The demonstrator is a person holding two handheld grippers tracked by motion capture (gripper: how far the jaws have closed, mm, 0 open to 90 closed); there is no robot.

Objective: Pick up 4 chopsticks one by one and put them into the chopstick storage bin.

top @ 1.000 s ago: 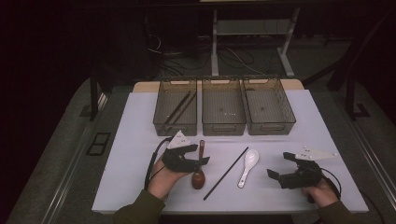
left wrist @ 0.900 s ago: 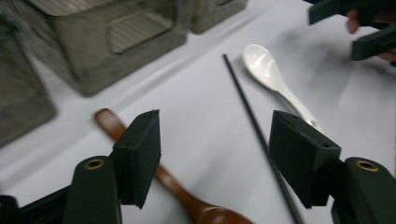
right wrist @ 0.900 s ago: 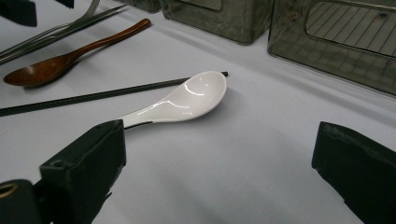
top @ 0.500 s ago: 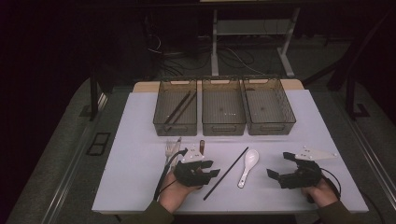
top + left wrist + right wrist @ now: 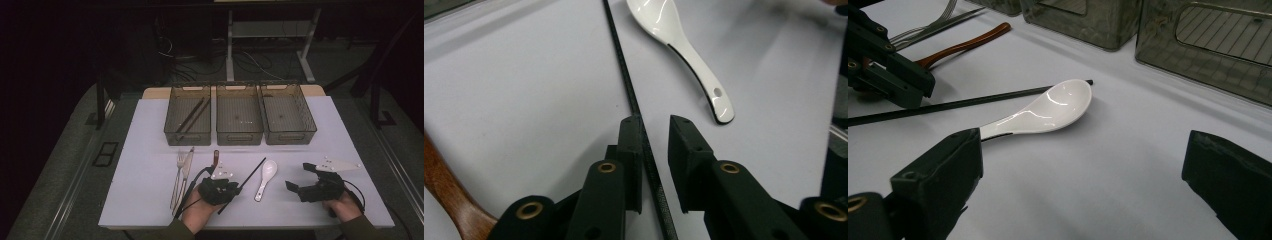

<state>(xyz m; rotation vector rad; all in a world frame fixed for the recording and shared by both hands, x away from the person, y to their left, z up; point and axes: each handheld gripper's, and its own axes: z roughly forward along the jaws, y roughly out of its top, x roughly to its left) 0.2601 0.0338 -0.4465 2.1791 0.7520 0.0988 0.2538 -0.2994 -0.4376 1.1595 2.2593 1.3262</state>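
black thin chopstick [image 5: 631, 95] is lying slantwise on the white table surface [image 5: 150, 190] near its front edge, passing between the jaws of the left gripper [image 5: 655, 140]. those jaws have just been closing; one pad is touching the stick while the other is standing a little off it, so the claw is not yet clenching it. white ceramic spoon [image 5: 265, 178] is lying just right of the chopstick, handle toward the front edge. brown wooden spoon [image 5: 446, 192] is lying close on the other side, with a steel fork and knife [image 5: 181, 172] further toward the left edge. right gripper [image 5: 302, 179] is resting near the front right corner, jaws spread wide and holding nothing. three dark mesh bins [image 5: 239, 132] are sitting along the back edge.
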